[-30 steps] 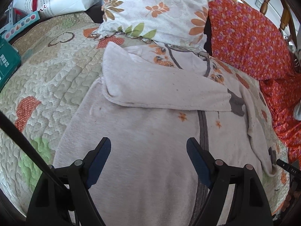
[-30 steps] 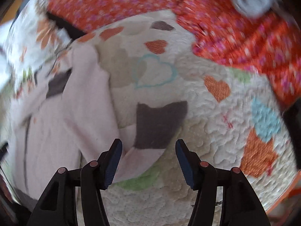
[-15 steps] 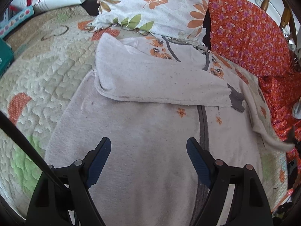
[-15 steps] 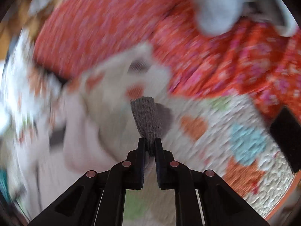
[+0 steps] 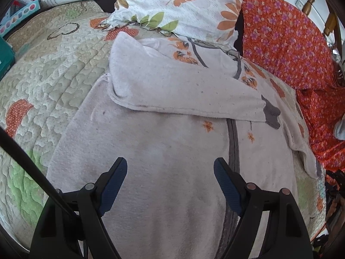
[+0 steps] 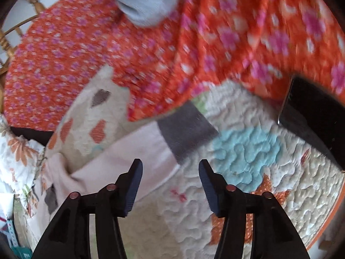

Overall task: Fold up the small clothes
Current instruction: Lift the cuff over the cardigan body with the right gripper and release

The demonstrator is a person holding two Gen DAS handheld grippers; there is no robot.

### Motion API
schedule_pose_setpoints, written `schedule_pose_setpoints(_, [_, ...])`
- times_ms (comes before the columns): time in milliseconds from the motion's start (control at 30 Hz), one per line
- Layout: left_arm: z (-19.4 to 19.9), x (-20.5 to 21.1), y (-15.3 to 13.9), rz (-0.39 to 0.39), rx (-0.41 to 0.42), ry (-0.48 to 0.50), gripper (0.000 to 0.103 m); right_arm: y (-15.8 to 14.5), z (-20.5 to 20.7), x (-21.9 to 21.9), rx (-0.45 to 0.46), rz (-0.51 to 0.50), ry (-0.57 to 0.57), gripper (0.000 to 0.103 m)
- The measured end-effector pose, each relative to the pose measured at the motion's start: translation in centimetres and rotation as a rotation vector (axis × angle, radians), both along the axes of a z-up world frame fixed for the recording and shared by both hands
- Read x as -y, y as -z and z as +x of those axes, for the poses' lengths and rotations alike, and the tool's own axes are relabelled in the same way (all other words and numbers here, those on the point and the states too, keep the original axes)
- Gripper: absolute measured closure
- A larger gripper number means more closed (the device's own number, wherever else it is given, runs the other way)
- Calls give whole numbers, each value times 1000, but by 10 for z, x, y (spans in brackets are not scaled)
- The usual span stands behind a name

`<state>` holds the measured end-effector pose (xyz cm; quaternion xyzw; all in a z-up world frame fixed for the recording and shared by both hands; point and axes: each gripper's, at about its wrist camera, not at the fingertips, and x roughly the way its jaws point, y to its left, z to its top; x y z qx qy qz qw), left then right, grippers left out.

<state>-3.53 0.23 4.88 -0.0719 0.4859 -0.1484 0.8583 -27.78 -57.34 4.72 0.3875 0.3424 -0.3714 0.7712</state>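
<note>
left gripper (image 5: 170,185) fingers wide, empty over sweater (image 5: 163,164) | right gripper (image 6: 170,185) fingers opening, empty, sleeve (image 6: 138,151) just beyond | risk: sleeve stays stretched out sideways, lopsided fold

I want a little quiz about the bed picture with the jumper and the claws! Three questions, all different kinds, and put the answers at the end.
1. True or false: one sleeve of the pale jumper is folded across its body.
2. What colour is the cuff on the sleeve in the right wrist view? A) green B) grey C) blue
3. Fill in: the left claw hangs over the jumper with its jaws ____.

Key
1. True.
2. B, grey; it lies on the quilt, ahead of the right claw, whose jaws are opening with nothing pressed between them.
3. Open; nothing is gripped.
</note>
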Motion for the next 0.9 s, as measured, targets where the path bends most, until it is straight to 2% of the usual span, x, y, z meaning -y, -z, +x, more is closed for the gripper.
schedule_pose_setpoints(133, [-2, 3, 2, 26, 2, 16, 22, 32, 13, 16, 12, 69, 34, 43])
schedule_pose_setpoints(233, [-1, 2, 3, 32, -2, 13, 22, 34, 29, 19, 17, 7, 24, 42])
schedule_pose_setpoints(267, [-1, 1, 2, 32, -2, 11, 22, 33, 39, 19, -14, -25, -3, 53])
schedule_pose_setpoints(300, [-1, -1, 1, 32, -2, 9, 22, 32, 45, 19, -47, -43, -22, 90])
schedule_pose_setpoints(333, [0, -3, 0, 29, -2, 4, 22, 32, 48, 20, -63, -44, -30, 98])
schedule_pose_setpoints(467, [4, -21, -8, -13, -9, -24, 22, -4, 45, 16, -59, -154, -35, 98])
schedule_pose_setpoints(667, [14, -67, -32, -47, 44, -141, 22, -93, 29, 19, -89, -361, 60, 99])
schedule_pose_setpoints(767, [15, -90, -47, -64, 79, -192, 22, -130, 51, -6, -72, -435, -10, 99])
schedule_pose_setpoints(900, [14, -115, -63, -80, 115, -228, 22, -154, 103, -64, 10, -443, -195, 98])
